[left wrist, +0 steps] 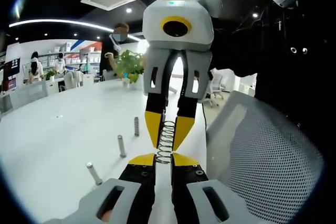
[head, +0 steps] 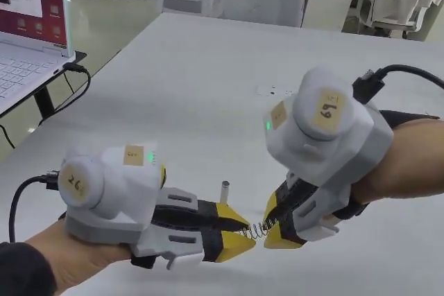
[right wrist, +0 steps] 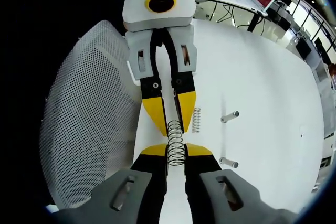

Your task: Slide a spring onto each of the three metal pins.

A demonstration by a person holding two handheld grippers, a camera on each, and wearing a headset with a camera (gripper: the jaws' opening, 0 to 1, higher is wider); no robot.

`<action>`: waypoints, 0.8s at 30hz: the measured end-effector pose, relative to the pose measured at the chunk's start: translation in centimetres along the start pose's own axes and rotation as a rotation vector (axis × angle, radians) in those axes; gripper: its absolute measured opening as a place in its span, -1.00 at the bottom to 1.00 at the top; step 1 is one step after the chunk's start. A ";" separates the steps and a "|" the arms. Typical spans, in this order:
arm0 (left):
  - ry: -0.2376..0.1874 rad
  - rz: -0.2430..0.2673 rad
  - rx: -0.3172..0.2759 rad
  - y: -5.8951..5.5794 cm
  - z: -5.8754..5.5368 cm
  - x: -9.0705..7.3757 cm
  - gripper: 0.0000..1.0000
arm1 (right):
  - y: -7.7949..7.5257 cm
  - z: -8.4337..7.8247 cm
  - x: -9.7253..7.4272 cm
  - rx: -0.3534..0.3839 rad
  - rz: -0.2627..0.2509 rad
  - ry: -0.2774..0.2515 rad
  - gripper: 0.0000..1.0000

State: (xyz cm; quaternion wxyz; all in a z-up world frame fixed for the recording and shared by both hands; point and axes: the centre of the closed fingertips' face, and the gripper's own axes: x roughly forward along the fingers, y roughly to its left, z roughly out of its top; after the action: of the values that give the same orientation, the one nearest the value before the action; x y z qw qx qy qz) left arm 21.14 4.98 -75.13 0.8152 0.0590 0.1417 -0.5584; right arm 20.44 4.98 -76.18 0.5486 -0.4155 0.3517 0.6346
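The spring [head: 258, 228] was a short coil of thin bright wire with open, evenly spaced turns. It was held level between the two sets of tool tips, above the table [head: 208, 88]. The left hand-held gripper [left wrist: 164, 159] was clamped on one end of it, its yellow wedge-shaped tips closed around the last turns. The right hand-held gripper [right wrist: 177, 151] pinched the other end the same way, so the two tools met nose to nose with the coil bridging them. Each tool had black fingers with bolted joints, yellow tips and a smooth, rounded pale-grey housing with a paper label stuck on it.

In the left gripper view, off to the left of that tool's jaws, a near pin [left wrist: 93, 173] stood upright on the table as a plain grey metal cylinder. A middle pin [left wrist: 121, 145] of the same kind stood beyond it. Farther along the same line rose a ribbed upright piece [left wrist: 136, 126], coiled like a spring; whether a pin ran through it could not be told.

The table was matte white and smooth. A white perforated mesh chair back [right wrist: 84, 114] curved beside the right tool's jaws. An open laptop [head: 28, 32] sat well beyond the left tool.
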 end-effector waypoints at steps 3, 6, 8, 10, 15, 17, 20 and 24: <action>0.002 0.002 0.005 0.0 0.0 0.0 -0.95 | 0.1 0.5 -0.2 0.015 0.003 -0.015 -0.82; 0.002 0.002 0.007 0.0 0.0 0.0 -0.95 | 0.2 0.7 -0.3 0.014 0.000 -0.016 -0.82; 0.003 0.001 0.009 -0.1 0.0 0.0 -0.95 | 0.3 1.0 -0.4 0.011 -0.002 -0.018 -0.82; 0.004 0.001 0.012 -0.1 0.0 0.1 -0.95 | 0.3 1.2 -0.5 0.014 -0.003 -0.023 -0.82; 0.007 -0.001 0.017 -0.3 -0.1 0.1 -0.95 | 0.4 1.6 -0.6 0.015 -0.004 -0.027 -0.82; 0.009 -0.005 0.018 -0.4 -0.1 0.2 -0.95 | 0.6 1.7 -0.6 0.015 -0.002 -0.026 -0.82; 0.012 -0.009 0.021 -0.5 -0.2 0.3 -0.95 | 0.7 1.9 -0.6 0.012 -0.002 -0.025 -0.82; 0.015 -0.017 0.022 -0.7 -0.2 0.4 -0.95 | 0.8 2.2 -0.6 0.008 0.000 -0.022 -0.83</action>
State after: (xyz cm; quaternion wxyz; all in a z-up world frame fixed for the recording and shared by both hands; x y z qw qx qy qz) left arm 20.57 4.40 -75.44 0.8087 0.0707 0.1422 -0.5664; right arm 19.32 6.56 -74.78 0.5543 -0.4063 0.3479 0.6377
